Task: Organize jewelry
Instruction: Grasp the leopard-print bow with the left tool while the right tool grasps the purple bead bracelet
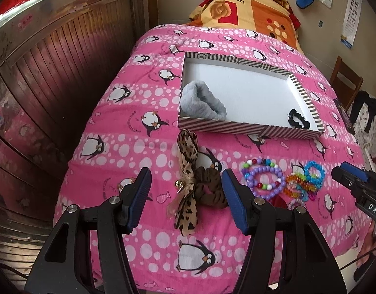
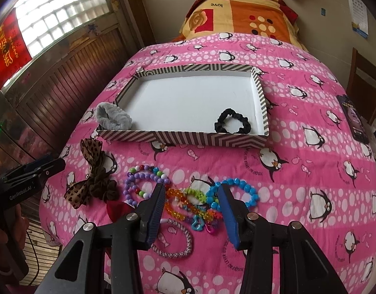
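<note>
My left gripper hangs released over the leopard-print bow scrunchie; my right gripper gapes above the bead bracelets. Only the right view shows the woven bracelet. The striped box holds 2 scrunchies, middle bare.

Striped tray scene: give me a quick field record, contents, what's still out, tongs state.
surface: pink penguin quilt
tray: striped tray, open
in tray: grey fluffy scrunchie at the left corner, over the rim; black scrunchie at the right
still out: leopard bow scrunchie, purple bead bracelet, blue bead bracelet, braided bracelet
left tongs: open, around the bow
right tongs: open, over the bracelets
</note>
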